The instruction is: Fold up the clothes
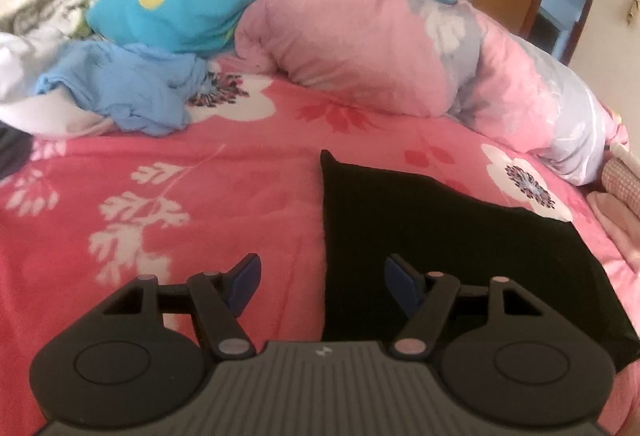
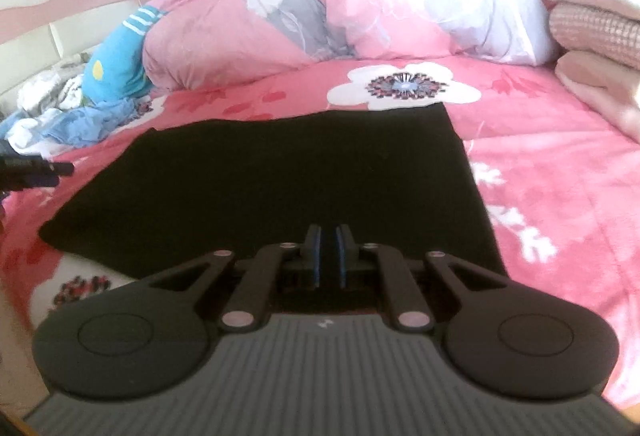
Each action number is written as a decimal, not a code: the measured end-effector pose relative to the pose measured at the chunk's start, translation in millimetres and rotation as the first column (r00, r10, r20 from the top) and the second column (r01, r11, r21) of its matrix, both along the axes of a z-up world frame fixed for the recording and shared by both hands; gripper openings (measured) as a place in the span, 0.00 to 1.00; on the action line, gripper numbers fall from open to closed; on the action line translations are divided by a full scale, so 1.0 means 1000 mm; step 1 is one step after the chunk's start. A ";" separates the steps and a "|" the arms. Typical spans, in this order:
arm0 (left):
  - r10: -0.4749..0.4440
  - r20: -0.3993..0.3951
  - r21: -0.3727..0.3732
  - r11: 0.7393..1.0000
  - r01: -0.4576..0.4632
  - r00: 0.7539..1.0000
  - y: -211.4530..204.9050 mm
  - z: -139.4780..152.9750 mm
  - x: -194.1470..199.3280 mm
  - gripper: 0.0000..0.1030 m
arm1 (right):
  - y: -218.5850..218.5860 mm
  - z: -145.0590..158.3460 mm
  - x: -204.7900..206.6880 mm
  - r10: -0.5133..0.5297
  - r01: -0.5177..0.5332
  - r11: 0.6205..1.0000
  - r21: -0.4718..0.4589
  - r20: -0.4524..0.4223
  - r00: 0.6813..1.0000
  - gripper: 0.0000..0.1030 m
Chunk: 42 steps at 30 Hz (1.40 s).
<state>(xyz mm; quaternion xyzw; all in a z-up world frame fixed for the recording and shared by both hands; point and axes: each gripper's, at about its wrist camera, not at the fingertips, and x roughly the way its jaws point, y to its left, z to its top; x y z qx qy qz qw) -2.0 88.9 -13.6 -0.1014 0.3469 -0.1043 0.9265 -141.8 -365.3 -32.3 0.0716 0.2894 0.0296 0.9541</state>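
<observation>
A: Black garment (image 2: 276, 180) is lying flat on the pink floral bedsheet (image 1: 180, 196), spread out as a rough rectangle.

B: Right gripper (image 2: 328, 252)?

A: Sitting over the near edge of the black garment. Blue pads (image 2: 317, 256) are nearly touching, only a thin dark gap showing between them. Cannot tell whether fabric is pinched in there; dark on dark.

B: Left gripper (image 1: 322, 284)?

A: Jaws are standing wide apart, holding nothing. It is hovering over the garment's left edge: one finger over the sheet, the other over the black cloth. From the right wrist view its tip is poking in at the far left, beside the garment's left side.

B: What else is lying on the bed?

A: Pink quilt (image 2: 360, 4) is bunched up along the far side, with grey and white flower patches. Turquoise cushion (image 1: 180, 4) with a yellow dot and white stripes is leaning against it. Light blue garment (image 1: 128, 88) is lying crumpled in front of the cushion, well apart from the black one. Folded pink blankets (image 2: 600, 36) are stacked at the right edge.

B: Black piece touching any of them?

A: No, it is lying clear, with a white flower print (image 2: 404, 86) just beyond its far edge.
</observation>
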 end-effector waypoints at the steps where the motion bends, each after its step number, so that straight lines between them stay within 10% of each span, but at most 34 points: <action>1: -0.009 -0.002 0.003 1.000 0.009 1.000 -0.001 0.000 0.008 0.65 | 0.000 -0.006 0.004 -0.005 0.005 1.000 -0.004 -0.011 1.000 0.08; 8: -0.071 -0.019 -0.091 0.993 0.069 0.997 -0.011 -0.003 0.084 0.59 | -0.012 -0.026 0.003 0.008 -0.010 0.997 0.076 0.025 1.000 0.06; 20: -0.056 -0.061 -0.085 0.995 0.050 0.997 -0.016 -0.035 0.161 0.04 | -0.021 -0.030 0.007 0.001 -0.007 0.987 0.164 0.036 0.999 0.06; 26: -0.047 -0.080 -0.155 0.987 0.034 0.996 -0.009 -0.038 0.169 0.04 | -0.021 -0.031 0.009 -0.003 -0.004 0.986 0.169 0.040 0.999 0.06; 31: -0.049 -0.097 -0.203 0.979 0.028 0.994 -0.007 -0.038 0.174 0.38 | -0.022 -0.031 0.009 -0.003 -0.004 0.985 0.170 0.041 0.999 0.06; 34: -0.062 -0.091 -0.182 0.982 0.045 0.994 -0.014 -0.038 0.176 0.35 | -0.022 -0.031 0.009 -0.003 -0.004 0.985 0.170 0.041 0.999 0.06; 37: -0.060 -0.080 -0.118 0.992 0.050 0.995 -0.024 -0.039 0.178 0.05 | -0.023 -0.031 0.009 -0.002 -0.005 0.986 0.169 0.041 0.999 0.07; 42: -0.034 -0.010 -0.083 0.996 0.033 0.999 -0.027 -0.032 0.175 0.04 | -0.022 -0.031 0.009 -0.002 -0.005 0.986 0.165 0.043 0.999 0.07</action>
